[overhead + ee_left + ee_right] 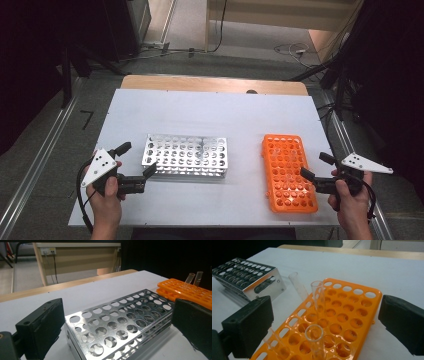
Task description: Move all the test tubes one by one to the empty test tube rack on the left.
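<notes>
Left claw [136,160] sat open beside the metal rack [186,156]; right claw [317,166] open beside the orange rack [288,173] holding clear tubes [317,296], on the bench [200,112].

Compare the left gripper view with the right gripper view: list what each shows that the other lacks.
Left gripper view alone: the beige wooden panel with a wall socket beyond the table, and the metal rack's empty top holes close up.

Right gripper view alone: the mouth of the nearest clear tube, seen close.

Both: the metal rack, the orange rack, clear tubes standing in it, and the white tabletop.
</notes>
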### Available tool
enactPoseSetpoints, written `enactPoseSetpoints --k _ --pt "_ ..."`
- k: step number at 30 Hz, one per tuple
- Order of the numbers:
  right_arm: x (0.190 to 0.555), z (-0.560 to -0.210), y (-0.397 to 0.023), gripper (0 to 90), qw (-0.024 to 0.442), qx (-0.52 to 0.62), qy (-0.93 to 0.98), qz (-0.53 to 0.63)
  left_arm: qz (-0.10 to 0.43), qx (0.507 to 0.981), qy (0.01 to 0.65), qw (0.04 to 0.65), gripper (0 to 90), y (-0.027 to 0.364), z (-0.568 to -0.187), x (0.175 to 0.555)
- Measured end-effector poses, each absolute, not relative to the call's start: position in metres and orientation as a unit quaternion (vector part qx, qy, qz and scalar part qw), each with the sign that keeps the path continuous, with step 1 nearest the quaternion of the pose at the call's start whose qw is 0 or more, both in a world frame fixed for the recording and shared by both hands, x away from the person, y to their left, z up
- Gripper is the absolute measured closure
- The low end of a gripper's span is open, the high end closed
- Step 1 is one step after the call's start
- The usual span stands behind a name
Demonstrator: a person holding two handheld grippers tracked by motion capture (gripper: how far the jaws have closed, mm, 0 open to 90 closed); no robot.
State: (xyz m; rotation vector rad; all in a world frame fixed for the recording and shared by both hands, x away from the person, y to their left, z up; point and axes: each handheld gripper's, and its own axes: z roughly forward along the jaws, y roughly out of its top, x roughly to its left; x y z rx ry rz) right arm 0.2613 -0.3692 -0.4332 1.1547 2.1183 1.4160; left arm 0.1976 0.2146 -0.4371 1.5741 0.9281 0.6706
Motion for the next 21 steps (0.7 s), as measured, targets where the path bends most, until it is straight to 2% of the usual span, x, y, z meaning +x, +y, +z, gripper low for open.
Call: enactPoseSetpoints --k 4,11,16,21 --pt "0.252 -0.436 -0.369 0.0 0.168 0.407 0.753 0.488 0.281 0.668 0.398 0.563 0.0 0.216 -0.439 0.197" --pt "0.228 -0.442 -0.372 5.8 0.165 0.409 0.765 0.469 0.278 0.667 0.4 0.563 0.0 0.215 -0.439 0.197" --pt "0.218 -0.453 -0.383 15.0 0.149 0.428 0.762 0.462 0.276 0.669 0.399 0.564 0.0 0.212 -0.439 0.198" --pt "0.214 -0.46 -0.388 28.5 0.14 0.441 0.765 0.448 0.276 0.668 0.4 0.564 0.0 0.212 -0.44 0.199"
